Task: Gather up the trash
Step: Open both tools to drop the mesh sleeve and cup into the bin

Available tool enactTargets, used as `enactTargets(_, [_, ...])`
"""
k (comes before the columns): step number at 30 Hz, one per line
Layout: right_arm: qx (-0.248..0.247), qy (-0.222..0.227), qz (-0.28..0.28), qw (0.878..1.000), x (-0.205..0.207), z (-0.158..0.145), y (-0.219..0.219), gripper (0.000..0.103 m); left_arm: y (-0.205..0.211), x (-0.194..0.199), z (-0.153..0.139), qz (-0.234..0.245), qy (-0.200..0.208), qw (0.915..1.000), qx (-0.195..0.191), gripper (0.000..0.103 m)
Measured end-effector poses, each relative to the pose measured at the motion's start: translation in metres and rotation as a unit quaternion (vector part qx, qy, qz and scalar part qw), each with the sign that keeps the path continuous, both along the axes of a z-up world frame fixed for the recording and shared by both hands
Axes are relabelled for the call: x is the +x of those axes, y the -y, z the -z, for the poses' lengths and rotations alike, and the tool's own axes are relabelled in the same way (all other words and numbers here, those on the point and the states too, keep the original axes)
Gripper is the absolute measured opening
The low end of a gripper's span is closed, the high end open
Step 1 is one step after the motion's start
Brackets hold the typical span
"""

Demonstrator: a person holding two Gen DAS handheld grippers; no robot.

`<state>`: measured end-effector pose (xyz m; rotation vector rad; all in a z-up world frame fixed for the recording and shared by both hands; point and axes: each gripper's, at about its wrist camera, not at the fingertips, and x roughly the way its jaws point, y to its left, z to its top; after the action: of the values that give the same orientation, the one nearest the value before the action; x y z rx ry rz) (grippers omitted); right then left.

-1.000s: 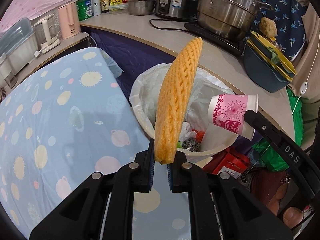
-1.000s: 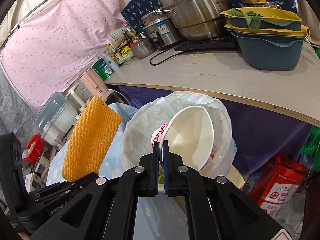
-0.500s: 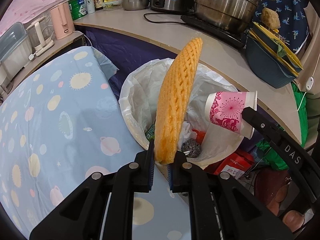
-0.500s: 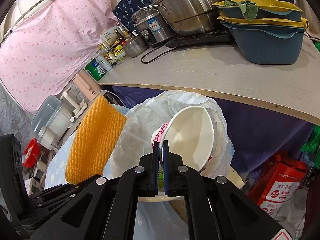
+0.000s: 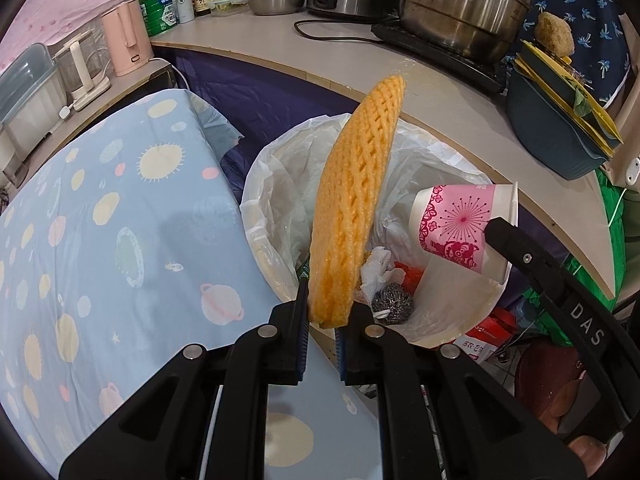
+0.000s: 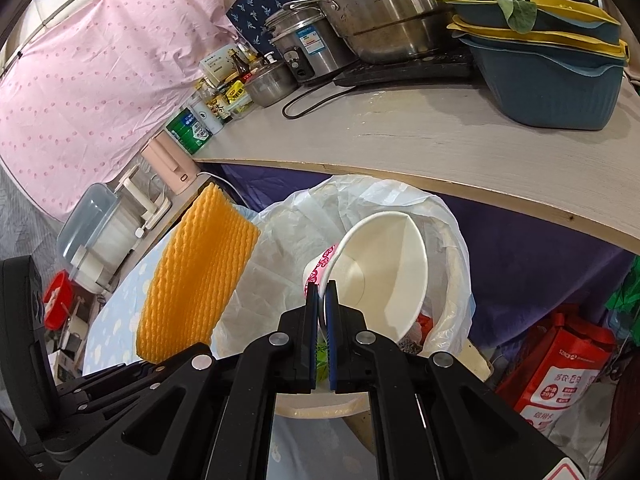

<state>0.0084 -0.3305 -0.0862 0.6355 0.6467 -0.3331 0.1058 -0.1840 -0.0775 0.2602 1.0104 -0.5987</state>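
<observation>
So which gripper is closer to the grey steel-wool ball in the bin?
Left. The left gripper is just beside the steel-wool ball; the right gripper is higher, gripping the paper cup.

We saw both views evenly lit by soft, diffuse light, sharp at the centre. Fisheye distortion bowed the table edge, and dark vignetting filled the corners. Mild glare sat on the steel pot.

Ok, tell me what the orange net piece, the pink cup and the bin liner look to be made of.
Orange net piece: looks like soft expanded foam, matte, with an open lattice of slits.
Pink cup: seemingly paper, with a printed pink outside, plain white inside and a rolled rim.
Bin liner: thin plastic film, translucent white, glossy and crinkled over the bin's edge.
</observation>
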Motion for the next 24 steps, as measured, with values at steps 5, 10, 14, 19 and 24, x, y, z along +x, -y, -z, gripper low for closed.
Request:
enactTargets(5, [-0.007,-0.002,0.005,1.0,0.001,-0.001,-0.003,0.01,0.002,0.0,0.0,-0.003,0.005,1.0,0.002,0.013])
enactTargets(10, [-0.012,0.002,0.013,1.0,-0.002,-0.006,-0.004,0.021,0.0,-0.001,-0.002,-0.011,0.01,0.9999,0.003,0.026])
enactTargets(14, [-0.019,0.004,0.012,1.0,-0.003,-0.011,-0.006,0.027,-0.003,-0.002,-0.005,-0.016,0.017,0.9997,0.002,0.035])
enactTargets(19, [-0.031,0.007,0.015,0.999,-0.007,-0.019,-0.012,0.041,-0.007,-0.005,-0.01,-0.021,0.025,0.9995,-0.001,0.042])
enactTargets(24, [-0.038,0.005,0.02,0.999,-0.011,-0.025,-0.014,0.044,-0.014,-0.009,-0.016,-0.025,0.031,0.9992,-0.005,0.046])
